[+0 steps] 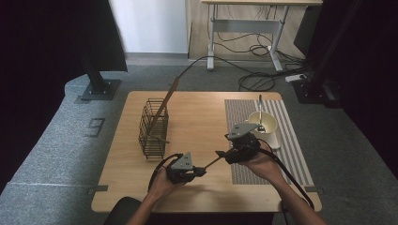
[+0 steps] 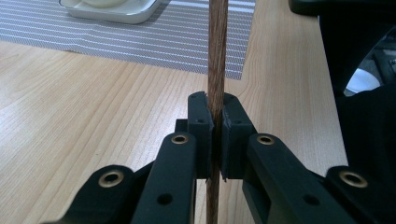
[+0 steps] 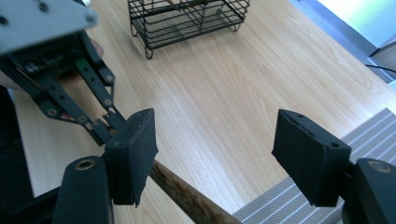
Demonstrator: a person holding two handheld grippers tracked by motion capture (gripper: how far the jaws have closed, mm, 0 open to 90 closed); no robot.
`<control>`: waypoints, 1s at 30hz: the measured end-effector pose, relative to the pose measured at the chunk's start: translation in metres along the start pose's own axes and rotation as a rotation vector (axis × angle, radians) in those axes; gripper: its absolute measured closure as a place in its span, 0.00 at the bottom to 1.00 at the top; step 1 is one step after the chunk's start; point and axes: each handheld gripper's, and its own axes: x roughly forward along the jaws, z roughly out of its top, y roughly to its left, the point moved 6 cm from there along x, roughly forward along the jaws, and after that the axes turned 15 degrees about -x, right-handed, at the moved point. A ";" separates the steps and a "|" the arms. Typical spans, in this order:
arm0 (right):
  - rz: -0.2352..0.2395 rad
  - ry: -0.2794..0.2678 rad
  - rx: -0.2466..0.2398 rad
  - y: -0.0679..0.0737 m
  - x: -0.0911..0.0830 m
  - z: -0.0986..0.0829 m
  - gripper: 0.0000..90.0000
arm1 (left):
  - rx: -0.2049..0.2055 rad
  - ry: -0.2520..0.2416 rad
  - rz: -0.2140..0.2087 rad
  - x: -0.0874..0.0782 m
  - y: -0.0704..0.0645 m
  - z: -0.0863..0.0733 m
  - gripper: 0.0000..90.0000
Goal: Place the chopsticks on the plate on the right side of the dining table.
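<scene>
- The thin wooden stick (image 2: 216, 56) hangs just above the bench (image 1: 197, 126), spanning between the two tools — it looks light, stiff and smooth, so I judge it could swivel if held at one end only.
- The left hand-held gripper (image 2: 214, 135) is pinched tight on the stick.
- The right hand-held gripper (image 3: 215, 154) is spread wide; the stick (image 3: 187, 196) passes beside one pad.
- Farther off: a wire basket (image 1: 154, 127) and a white bowl (image 1: 263, 123) on a striped mat (image 1: 291, 140).
</scene>
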 end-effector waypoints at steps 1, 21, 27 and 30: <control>-0.007 0.007 0.014 -0.003 0.000 -0.007 0.32 | -0.007 -0.013 -0.012 -0.001 0.000 0.001 0.94; -0.054 0.034 0.145 -0.019 0.002 -0.063 0.29 | 0.039 0.010 -0.009 -0.002 -0.002 0.001 0.94; -0.007 0.036 0.100 -0.014 -0.004 -0.060 0.23 | 0.055 0.056 -0.023 0.002 -0.004 -0.001 0.95; 0.022 0.056 0.078 -0.008 -0.007 -0.062 0.21 | 0.059 0.086 -0.024 0.004 -0.005 -0.003 0.95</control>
